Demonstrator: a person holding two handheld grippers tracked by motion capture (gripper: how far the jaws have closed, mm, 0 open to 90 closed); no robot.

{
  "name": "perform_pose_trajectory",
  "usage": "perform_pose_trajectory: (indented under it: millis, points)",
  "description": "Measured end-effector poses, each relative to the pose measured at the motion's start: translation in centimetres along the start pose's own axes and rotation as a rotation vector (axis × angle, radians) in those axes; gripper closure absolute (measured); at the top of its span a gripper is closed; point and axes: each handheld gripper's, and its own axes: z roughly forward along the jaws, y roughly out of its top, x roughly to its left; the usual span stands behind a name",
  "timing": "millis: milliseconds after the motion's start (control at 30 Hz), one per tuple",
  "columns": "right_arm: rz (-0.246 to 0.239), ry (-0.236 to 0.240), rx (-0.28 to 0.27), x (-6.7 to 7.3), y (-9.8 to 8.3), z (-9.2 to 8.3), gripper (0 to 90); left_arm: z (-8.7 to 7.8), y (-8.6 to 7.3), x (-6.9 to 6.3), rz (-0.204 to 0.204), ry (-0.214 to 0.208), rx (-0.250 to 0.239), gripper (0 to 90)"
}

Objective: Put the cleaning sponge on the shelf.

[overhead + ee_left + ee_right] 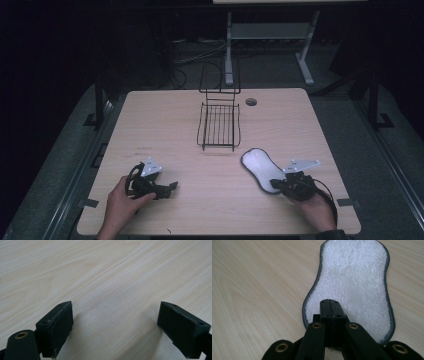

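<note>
**Right jaws pinch the fluffy pad; the wire basket holds nothing**

A black wire basket [218, 126] with a tall wire back stands near the far middle of the light wooden bench [165, 120]. You can see the wood through its thin bars. Nothing lies inside it.

A white fluffy pad with a grey edge, shaped a bit like a peanut [260, 169], lies flat on the bench. It is in front of the basket and a little to the right, apart from it.

The right gripper [278, 185] is at the near end of the pad. In the right gripper view its two black jaws are pressed together on the near edge of the pad [352, 287]. The jaws cover that edge, so the pinched bit is hard to see. The black arms of the gripper also hide the lowest part of the pad.

The left gripper [172, 186] rests on the bench at the near left, well apart from the pad and the basket. In the left gripper view its jaws stand wide apart, with bare wood between them.

The room behind the bench is very dark. A grey metal frame [270, 40] and some cables on the floor can just be made out.
</note>
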Motion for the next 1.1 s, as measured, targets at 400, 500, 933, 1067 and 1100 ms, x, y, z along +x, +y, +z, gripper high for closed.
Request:
perform_pose_trajectory:
  millis: [400, 500, 933, 1067, 1100]
  points:
    - [0.041, -0.024, -0.069, -1.1, 0.9, -1.3, 73.9, 0.0, 0.0, 0.0, 0.000, 0.000, 0.001, 12.4]
    - [0.050, -0.024, -0.067, -1.6, 1.1, -1.2, 63.8, 0.0, 0.0, 0.0, 0.000, 0.001, 0.001, 12.4]
    - [0.158, -0.063, -0.061, -3.5, 2.8, 1.0, 15.9, 0.0, 0.0, 0.0, -0.001, 0.001, 0.001, 12.4]
    - [0.148, -0.077, -0.060, -3.7, 3.6, 1.7, 11.9, 0.0, 0.0, 0.0, -0.001, 0.001, 0.000, 12.4]
    - [0.146, -0.079, -0.057, -3.7, 3.8, 1.9, 10.9, 0.0, 0.0, 0.0, 0.000, 0.001, 0.002, 12.4]
